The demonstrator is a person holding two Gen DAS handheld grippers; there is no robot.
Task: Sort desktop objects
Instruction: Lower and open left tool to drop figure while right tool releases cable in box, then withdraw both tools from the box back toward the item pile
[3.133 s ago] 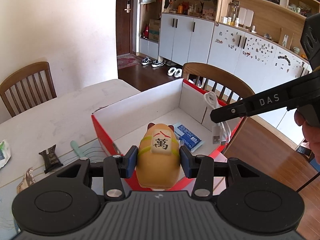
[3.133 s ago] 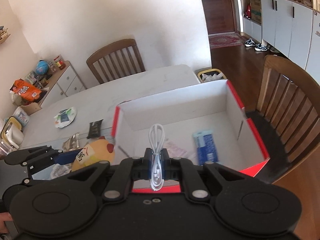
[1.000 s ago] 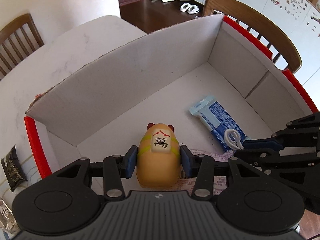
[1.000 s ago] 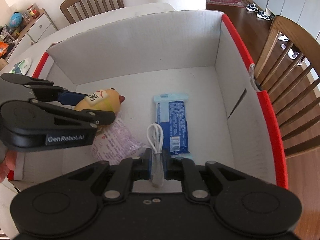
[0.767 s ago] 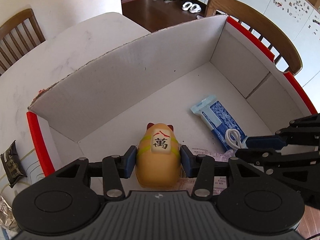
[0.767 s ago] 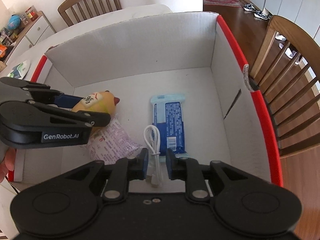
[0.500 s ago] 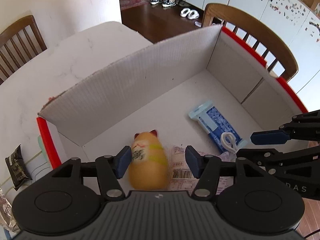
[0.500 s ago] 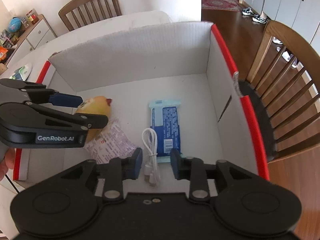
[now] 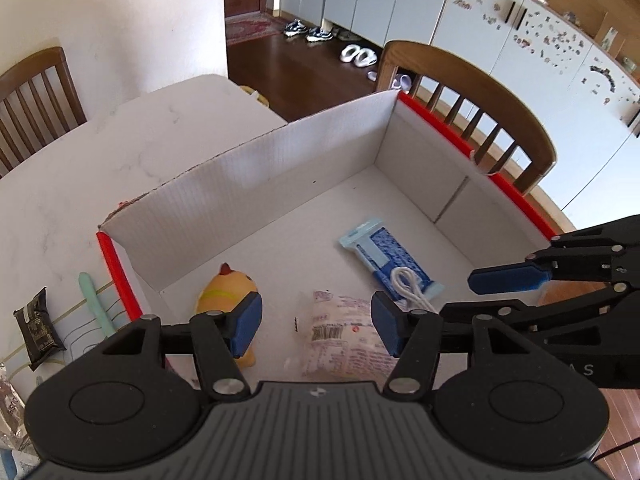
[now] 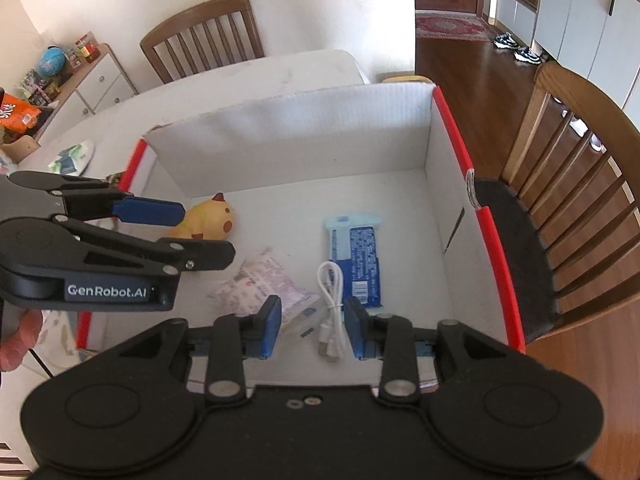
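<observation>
A white cardboard box with red edges [image 9: 256, 184] [image 10: 304, 132] stands on the table. Inside lie a yellow cat toy [image 9: 226, 286] [image 10: 208, 216] on its side at the left, a pink printed packet [image 9: 344, 336] [image 10: 264, 284], a blue-and-white packet [image 9: 384, 252] [image 10: 358, 252] and a coiled white cable [image 9: 408, 284] [image 10: 332, 300]. My left gripper [image 9: 316, 324] [image 10: 200, 236] is open and empty above the toy and the pink packet. My right gripper [image 10: 310, 328] [image 9: 508, 292] is open and empty above the cable.
Left of the box on the table lie a mint-green stick [image 9: 94, 304], a dark wrapped packet [image 9: 38, 326] and a small plate [image 10: 74, 156]. Wooden chairs stand behind the table [image 10: 204, 36] and at the box's right side [image 10: 580, 160].
Both grippers came down into the box, opened and let go. The cat toy tipped onto its side and the cable lies on the blue packet. Both grippers have since lifted back.
</observation>
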